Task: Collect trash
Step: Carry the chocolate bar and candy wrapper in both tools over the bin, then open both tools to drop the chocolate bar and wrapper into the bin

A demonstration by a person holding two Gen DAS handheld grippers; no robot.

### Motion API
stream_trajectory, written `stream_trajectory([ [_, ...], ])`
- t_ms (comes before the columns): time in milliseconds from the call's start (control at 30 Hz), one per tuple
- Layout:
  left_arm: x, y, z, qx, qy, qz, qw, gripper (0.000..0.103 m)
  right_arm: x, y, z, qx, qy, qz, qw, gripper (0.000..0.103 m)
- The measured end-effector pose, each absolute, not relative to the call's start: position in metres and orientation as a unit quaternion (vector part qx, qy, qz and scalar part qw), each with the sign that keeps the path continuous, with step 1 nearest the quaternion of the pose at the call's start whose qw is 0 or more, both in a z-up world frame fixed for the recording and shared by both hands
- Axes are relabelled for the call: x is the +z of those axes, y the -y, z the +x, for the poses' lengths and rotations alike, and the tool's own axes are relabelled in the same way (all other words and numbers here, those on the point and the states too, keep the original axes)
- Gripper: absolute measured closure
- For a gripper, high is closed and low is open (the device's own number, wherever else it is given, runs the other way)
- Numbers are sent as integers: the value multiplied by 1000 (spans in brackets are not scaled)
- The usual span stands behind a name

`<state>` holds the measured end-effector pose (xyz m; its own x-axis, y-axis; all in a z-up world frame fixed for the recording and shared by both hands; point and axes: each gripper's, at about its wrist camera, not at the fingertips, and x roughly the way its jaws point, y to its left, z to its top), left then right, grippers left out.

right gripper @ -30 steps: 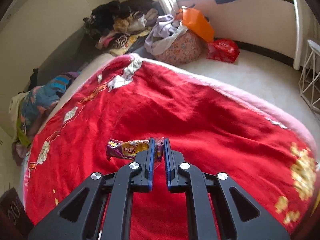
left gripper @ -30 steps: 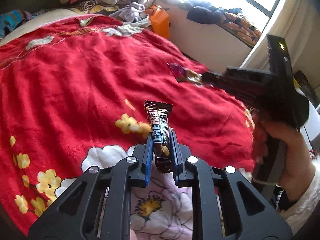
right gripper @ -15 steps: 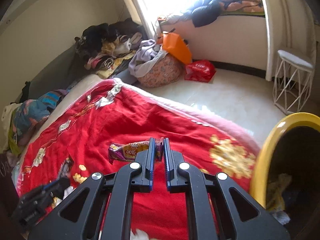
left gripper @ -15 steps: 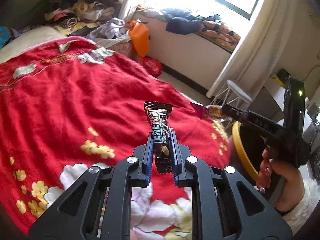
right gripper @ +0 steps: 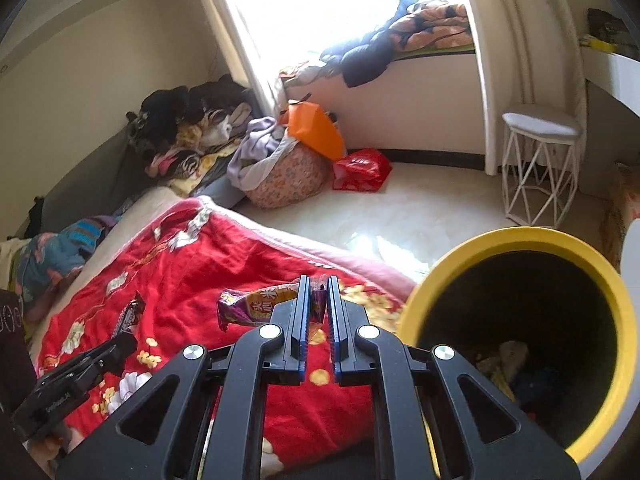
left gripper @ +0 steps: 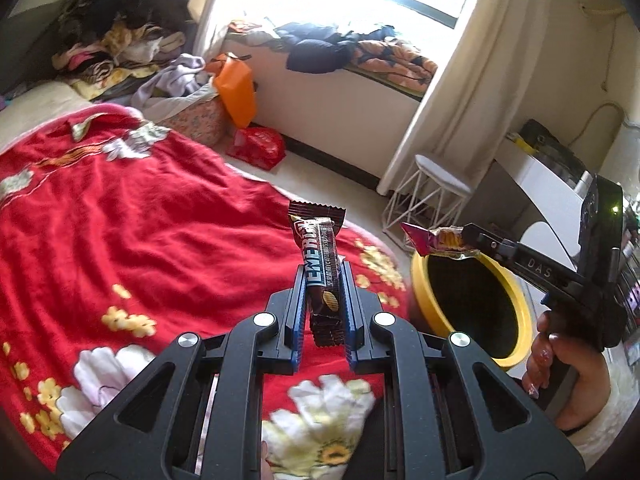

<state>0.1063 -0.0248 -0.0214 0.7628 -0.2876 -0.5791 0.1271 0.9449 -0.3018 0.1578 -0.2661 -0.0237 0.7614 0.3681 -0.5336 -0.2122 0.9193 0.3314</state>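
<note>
The left claw (left gripper: 323, 300) pinches a dark brown, glossy snack bar wrapper (left gripper: 320, 258) by its lower half, the crimped top end standing upright above the ribbed blue pads; it hangs over the near edge of the bed, whose plush red blanket (left gripper: 140, 240) is patterned with white and yellow flowers. The right claw (right gripper: 318, 316) is closed narrow on a crinkled purple and yellow wrapper (right gripper: 256, 306), which sticks out sideways to the left; it hovers beside the round bin (right gripper: 516, 240), a dark cylinder with a smooth yellow rim, standing on the pale floor just off the bed's edge; crumpled scraps lie inside at the bottom.
</note>
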Motion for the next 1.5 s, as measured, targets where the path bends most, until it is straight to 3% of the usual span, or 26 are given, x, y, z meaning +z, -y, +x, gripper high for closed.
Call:
stream_trajectory([
  [933,-28,129,125,-207,-341,-60,915,92,-42,386,137,26,-296,186,937,95],
  [1500,-59,219,157,-272,-384,-6,882,92,-84,439,143,-59,-341,195,918,95],
])
